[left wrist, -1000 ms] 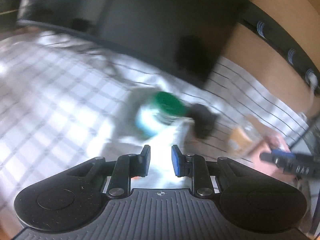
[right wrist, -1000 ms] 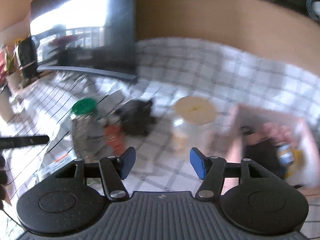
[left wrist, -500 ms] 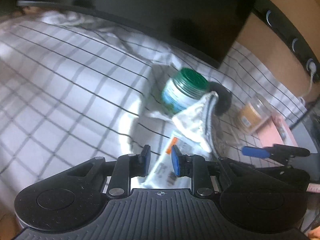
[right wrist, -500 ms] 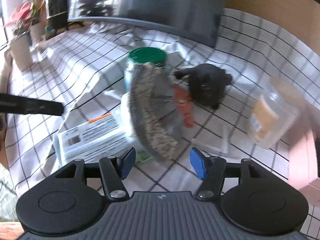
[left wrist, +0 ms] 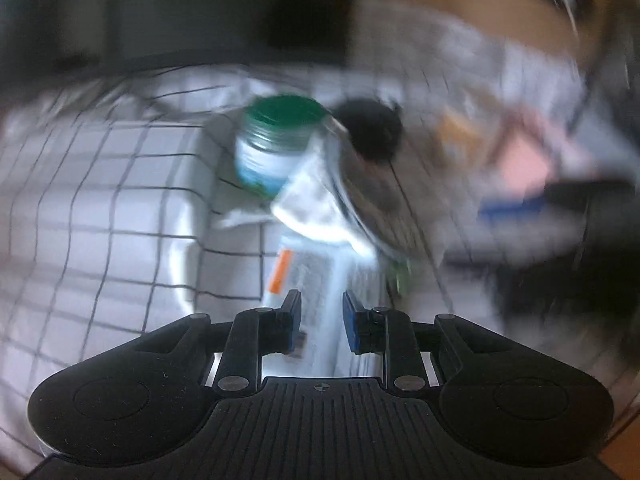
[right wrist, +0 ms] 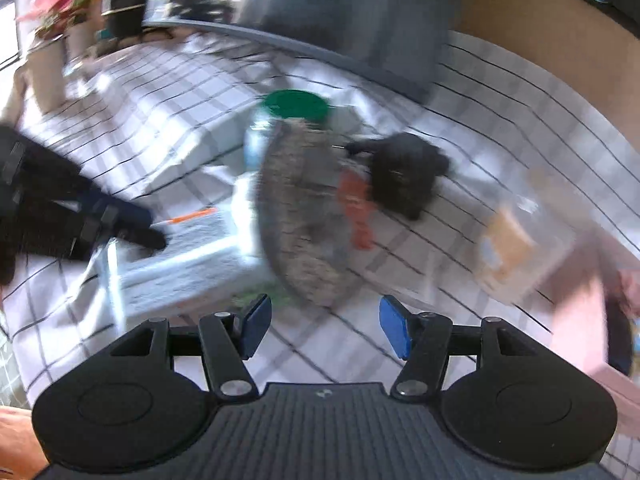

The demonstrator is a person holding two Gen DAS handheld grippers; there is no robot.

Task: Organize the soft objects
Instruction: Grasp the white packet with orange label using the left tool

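Jaws of the left gripper (left wrist: 318, 322), narrowly apart, now straddle the white packet (left wrist: 316, 280) at lower centre, while the right gripper (right wrist: 322, 326) gapes near the grey cloth (right wrist: 298, 216), both grasps pending.

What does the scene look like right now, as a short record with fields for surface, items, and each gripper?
surface: checked cloth
jar: green-lidded jar, upright
soft item: grey pouch leaning on the jar
dark item: black soft object beside the pouch
packet: white packet lying flat
left gripper: jaws narrowly open over the packet
right gripper: jaws wide open, empty
image: motion-blurred
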